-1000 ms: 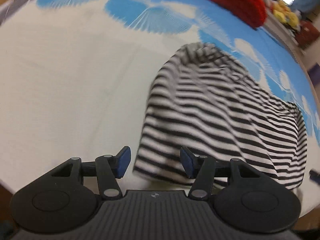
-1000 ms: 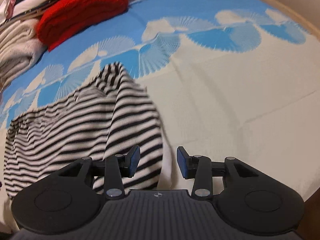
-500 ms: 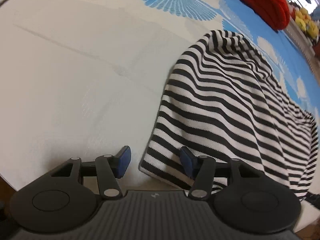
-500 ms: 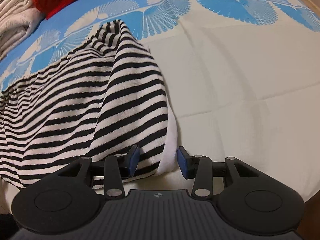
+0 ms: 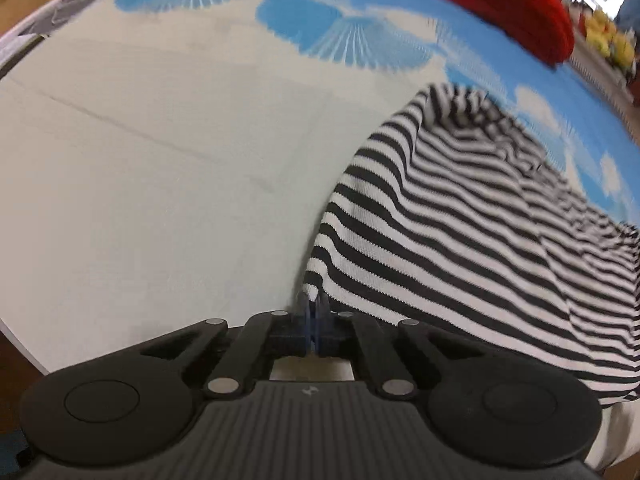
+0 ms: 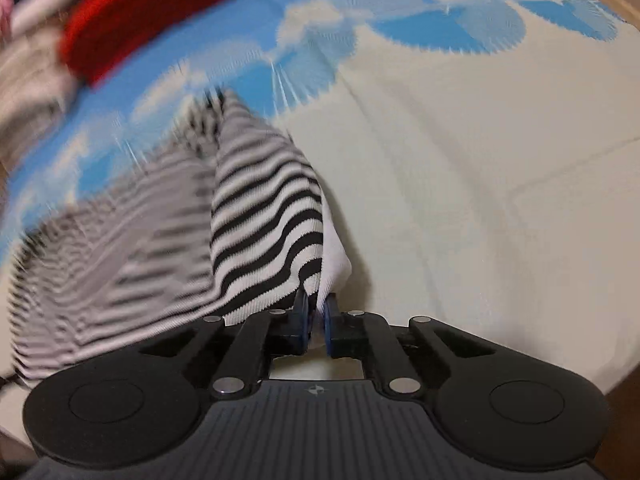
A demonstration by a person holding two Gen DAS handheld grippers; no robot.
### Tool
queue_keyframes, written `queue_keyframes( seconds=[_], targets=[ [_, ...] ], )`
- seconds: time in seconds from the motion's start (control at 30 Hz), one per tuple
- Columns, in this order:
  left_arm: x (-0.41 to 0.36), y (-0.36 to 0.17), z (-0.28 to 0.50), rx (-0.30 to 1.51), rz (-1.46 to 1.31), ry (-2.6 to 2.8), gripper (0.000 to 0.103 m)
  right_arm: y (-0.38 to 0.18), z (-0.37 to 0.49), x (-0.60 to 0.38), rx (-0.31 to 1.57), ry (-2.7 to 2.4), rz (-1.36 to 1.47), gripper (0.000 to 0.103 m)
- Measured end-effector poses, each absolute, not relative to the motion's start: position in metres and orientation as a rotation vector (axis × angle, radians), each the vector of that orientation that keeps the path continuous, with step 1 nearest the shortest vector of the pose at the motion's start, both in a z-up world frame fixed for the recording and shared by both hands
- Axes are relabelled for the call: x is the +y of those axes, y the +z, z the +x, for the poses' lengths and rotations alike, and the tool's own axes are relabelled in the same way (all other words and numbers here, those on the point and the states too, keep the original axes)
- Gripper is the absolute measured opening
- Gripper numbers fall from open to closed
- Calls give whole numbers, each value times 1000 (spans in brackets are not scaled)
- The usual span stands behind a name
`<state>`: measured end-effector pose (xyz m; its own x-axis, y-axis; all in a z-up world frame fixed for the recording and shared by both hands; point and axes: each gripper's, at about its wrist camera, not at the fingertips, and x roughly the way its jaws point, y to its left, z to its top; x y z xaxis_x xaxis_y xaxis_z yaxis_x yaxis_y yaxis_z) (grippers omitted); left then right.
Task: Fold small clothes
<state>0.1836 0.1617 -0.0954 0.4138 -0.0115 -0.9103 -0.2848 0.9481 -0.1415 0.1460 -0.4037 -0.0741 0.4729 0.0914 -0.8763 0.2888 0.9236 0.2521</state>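
Left wrist: left gripper [image 5: 313,312] just closed, pinching near corner of striped garment [image 5: 460,240] on bedspread [image 5: 160,168]. Right wrist: right gripper [image 6: 315,312] just closed, pinching opposite corner. Lift both evenly, keep hem taut, carry toward far edge.

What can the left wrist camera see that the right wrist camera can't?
Only the left wrist view shows the left gripper, jaws shut on a near corner of the striped garment, plus blurred yellow things at the far right. Only the right wrist view shows the right gripper, jaws shut on another near corner, where a plain white inner layer peeks out, and pale folded clothes at the far left. Both show the striped garment, the red knit and the blue and white cloth underneath.
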Motion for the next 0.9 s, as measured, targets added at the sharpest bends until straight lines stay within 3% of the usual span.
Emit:
queue_keyframes(
  seconds=[0.13, 0.2, 0.27, 0.53, 0.63, 0.7, 0.8, 0.9],
  targets=[
    [157, -90, 186, 1117, -236, 214, 4, -89, 149, -390, 1160, -157, 289, 7],
    [149, -78, 188, 1050, -183, 213, 25, -87, 148, -386, 1141, -175, 272, 9],
    [140, -65, 188, 977, -186, 149, 32, -81, 147, -383, 1102, -213, 233, 10],
    [109, -76, 199, 1017, -189, 0, 32, -44, 143, -370, 824, -145, 202, 15],
    [106, -97, 210, 1088, -183, 25, 33, -51, 151, -360, 866, -34, 243, 27],
    [104, -112, 216, 1138, -176, 35, 40, -60, 157, -351, 926, -9, 208, 30],
    [105, -116, 220, 1132, -157, 47, 43, -86, 167, -342, 1076, -38, 127, 31],
    [104, -105, 217, 1101, -159, 49, 44, -87, 166, -344, 1097, -55, 135, 31]
  ],
)
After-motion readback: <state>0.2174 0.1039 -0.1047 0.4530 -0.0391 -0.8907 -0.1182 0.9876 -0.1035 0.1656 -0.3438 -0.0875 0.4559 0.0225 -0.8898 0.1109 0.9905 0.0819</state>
